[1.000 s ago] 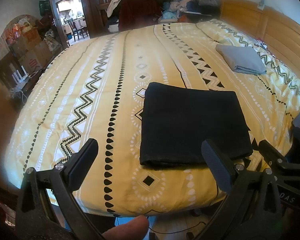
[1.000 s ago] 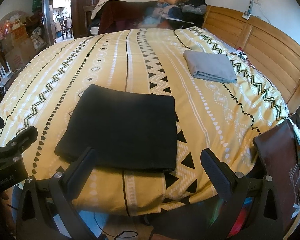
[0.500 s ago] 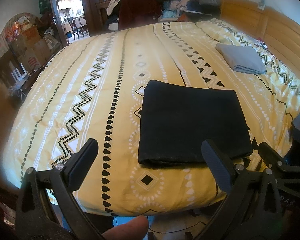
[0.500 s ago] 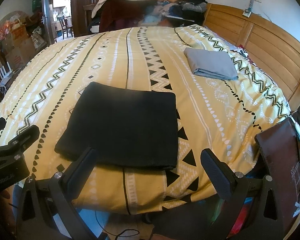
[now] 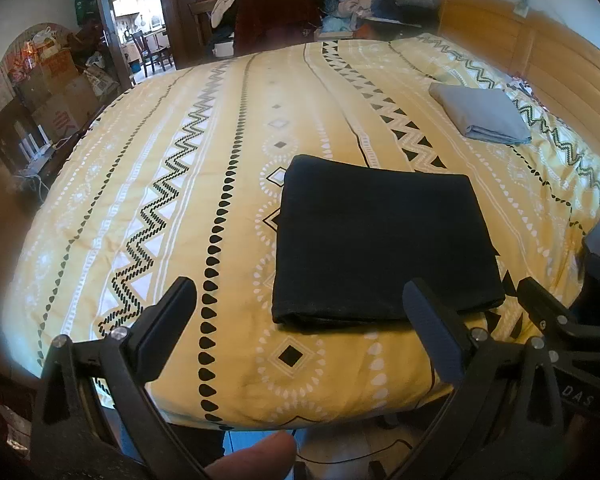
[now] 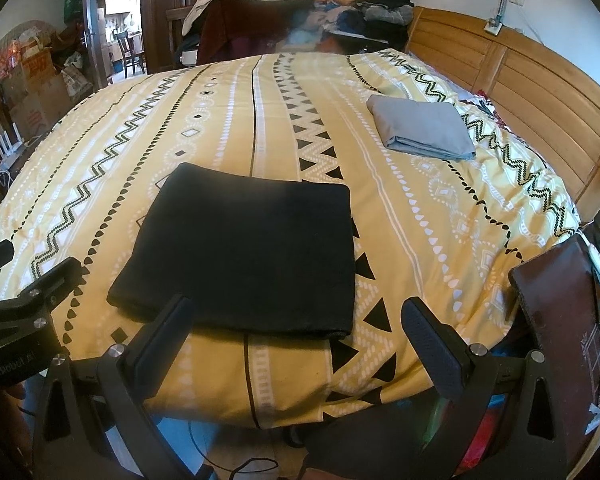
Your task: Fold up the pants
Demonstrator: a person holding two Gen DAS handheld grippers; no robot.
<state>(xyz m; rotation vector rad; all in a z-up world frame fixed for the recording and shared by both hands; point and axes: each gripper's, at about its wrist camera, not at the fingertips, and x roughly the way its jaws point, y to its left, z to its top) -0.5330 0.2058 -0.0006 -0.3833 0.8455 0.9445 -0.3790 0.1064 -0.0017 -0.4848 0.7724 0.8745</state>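
The black pants (image 5: pixel 380 240) lie folded into a flat rectangle on the yellow patterned bedspread (image 5: pixel 180 184), near the bed's front edge. They also show in the right wrist view (image 6: pixel 244 252). My left gripper (image 5: pixel 300 312) is open and empty, held off the front edge just short of the pants. My right gripper (image 6: pixel 296 320) is open and empty, also just short of the pants' near edge. Neither touches the cloth. The right gripper's body shows at the right in the left wrist view (image 5: pixel 560 328).
A folded grey-blue garment (image 6: pixel 420 128) lies at the far right near the wooden headboard (image 6: pixel 520 80). A heap of clothes (image 6: pixel 300 4) stands beyond the bed. Cardboard boxes (image 5: pixel 56 92) sit at the left. A dark brown board (image 6: pixel 560 320) stands at the bed's right corner.
Both grippers have drawn back and down slightly from the bed; the pants have not moved. Both stay open.
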